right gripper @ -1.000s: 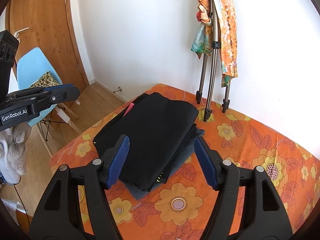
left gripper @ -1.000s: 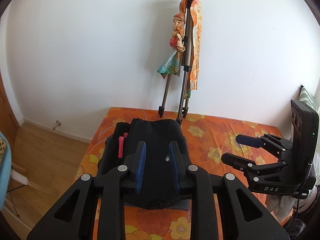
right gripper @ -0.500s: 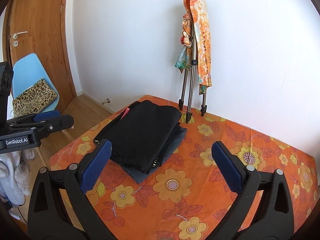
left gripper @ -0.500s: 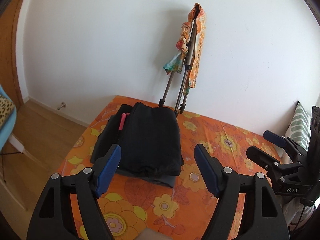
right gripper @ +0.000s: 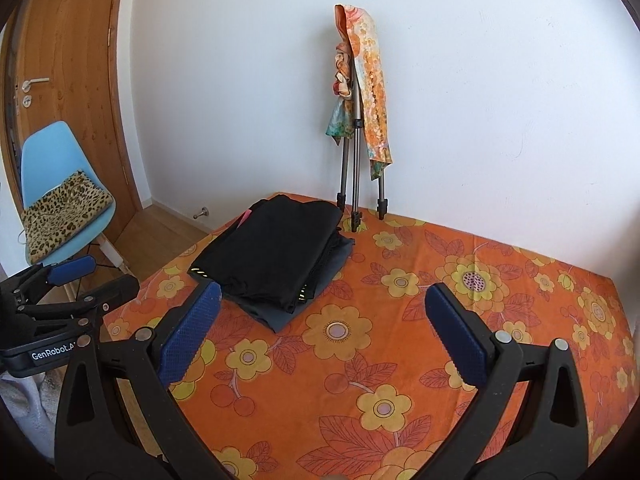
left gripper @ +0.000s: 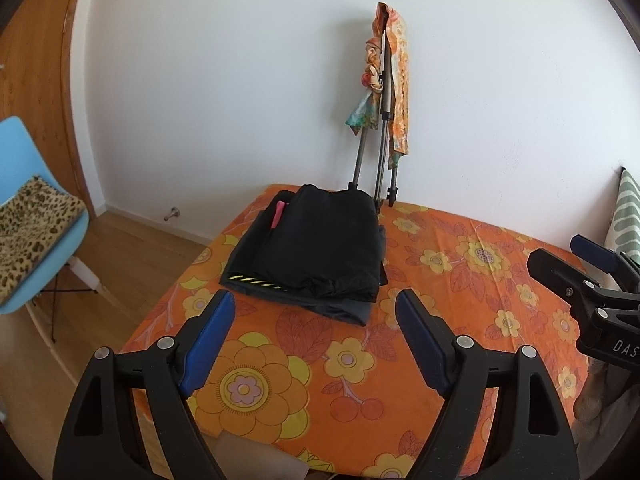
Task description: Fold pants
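Note:
A stack of folded black pants lies at the far left of the table with the orange flowered cloth; it also shows in the right wrist view. My left gripper is open and empty, held back from the stack's near edge. My right gripper is open and empty, to the right of and nearer than the stack. Each gripper shows in the other's view: the right gripper and the left gripper.
A tripod draped with colourful cloth stands at the table's back edge against the white wall. A blue chair with a leopard-print bag stands left by the wooden door. A striped cushion is at the right.
Both grippers have opened wide and pulled back and up from the folded stack. The stack stays in place on the table.

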The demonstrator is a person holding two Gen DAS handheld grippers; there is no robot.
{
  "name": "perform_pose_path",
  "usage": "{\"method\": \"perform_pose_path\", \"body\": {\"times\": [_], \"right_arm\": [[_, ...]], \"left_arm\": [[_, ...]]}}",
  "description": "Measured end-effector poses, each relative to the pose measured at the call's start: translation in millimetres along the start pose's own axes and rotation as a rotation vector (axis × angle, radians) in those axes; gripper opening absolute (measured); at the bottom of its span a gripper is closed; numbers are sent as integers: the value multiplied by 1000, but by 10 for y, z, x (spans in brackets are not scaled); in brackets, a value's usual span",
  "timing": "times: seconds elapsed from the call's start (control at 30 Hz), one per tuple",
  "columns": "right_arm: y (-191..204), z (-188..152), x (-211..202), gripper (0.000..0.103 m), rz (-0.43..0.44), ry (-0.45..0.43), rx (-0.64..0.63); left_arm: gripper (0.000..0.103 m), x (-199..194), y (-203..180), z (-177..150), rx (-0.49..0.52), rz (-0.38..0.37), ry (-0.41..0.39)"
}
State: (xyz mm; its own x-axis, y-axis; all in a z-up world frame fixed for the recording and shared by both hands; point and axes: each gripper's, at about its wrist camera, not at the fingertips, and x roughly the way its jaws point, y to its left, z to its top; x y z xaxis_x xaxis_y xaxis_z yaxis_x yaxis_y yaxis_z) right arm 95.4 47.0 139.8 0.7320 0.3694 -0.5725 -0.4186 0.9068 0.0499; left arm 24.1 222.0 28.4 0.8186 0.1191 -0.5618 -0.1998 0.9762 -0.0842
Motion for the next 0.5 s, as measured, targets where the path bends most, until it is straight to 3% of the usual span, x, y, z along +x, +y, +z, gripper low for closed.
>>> {"method": "perform_pose_path", "body": {"times": [0.5], "right_arm": [[-136,-70,-148,103,-12,-18,52]], "left_arm": [[85,-50,-192,-3,26,4,10]]}}
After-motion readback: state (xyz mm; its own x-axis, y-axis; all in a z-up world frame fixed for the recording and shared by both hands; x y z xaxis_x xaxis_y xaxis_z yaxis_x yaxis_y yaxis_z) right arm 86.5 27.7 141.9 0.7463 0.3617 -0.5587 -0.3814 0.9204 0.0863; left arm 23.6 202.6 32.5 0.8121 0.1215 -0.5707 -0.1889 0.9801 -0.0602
